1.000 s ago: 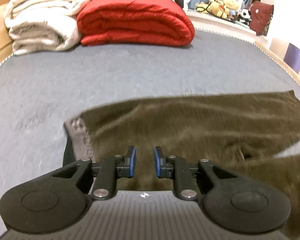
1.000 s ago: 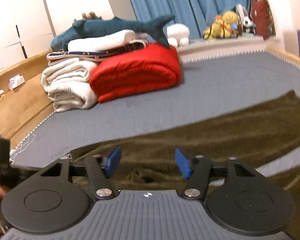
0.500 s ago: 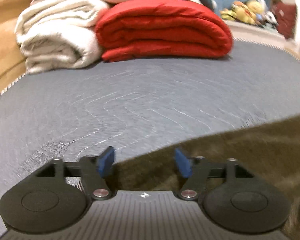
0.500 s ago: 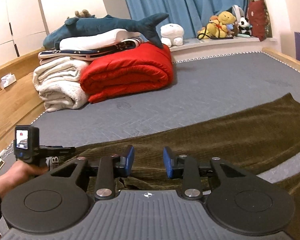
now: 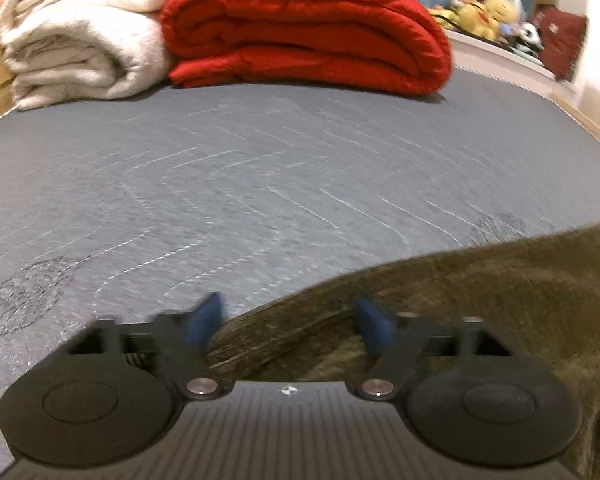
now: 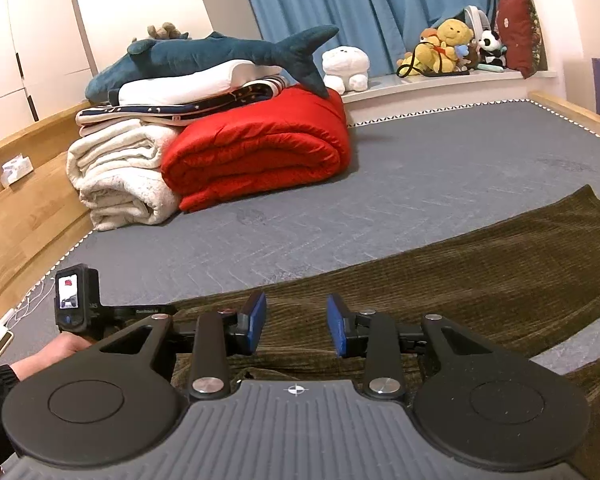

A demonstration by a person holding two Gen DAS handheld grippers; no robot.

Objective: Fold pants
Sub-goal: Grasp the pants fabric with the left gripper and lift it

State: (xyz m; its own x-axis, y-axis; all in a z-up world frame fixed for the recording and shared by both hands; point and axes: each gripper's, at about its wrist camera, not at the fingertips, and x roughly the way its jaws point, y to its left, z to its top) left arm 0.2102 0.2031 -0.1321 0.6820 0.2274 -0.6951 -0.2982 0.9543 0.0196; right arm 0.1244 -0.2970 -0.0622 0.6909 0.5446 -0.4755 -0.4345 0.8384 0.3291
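Observation:
Dark olive corduroy pants [image 6: 480,280] lie spread flat on the grey bed [image 6: 440,184], running from lower left to right. In the left wrist view the pants [image 5: 480,292] fill the lower right, with their edge passing between the fingers. My left gripper [image 5: 290,320] is open, low over the pants' far edge near their left end, with nothing held. My right gripper [image 6: 296,322] is open, jaws moderately apart, just above the corduroy near its front part. The left tool and hand [image 6: 74,308] show at the left in the right wrist view.
A folded red quilt [image 6: 260,148] and a rolled cream blanket [image 6: 116,176] sit at the far side of the bed, with a plush shark [image 6: 216,50] on top. Wooden bed frame [image 6: 16,216] runs along the left. Stuffed toys [image 6: 448,50] line the window ledge.
My left gripper opened wide and moved forward to the pants' far edge. My right gripper closed partway from wide, staying over the pants.

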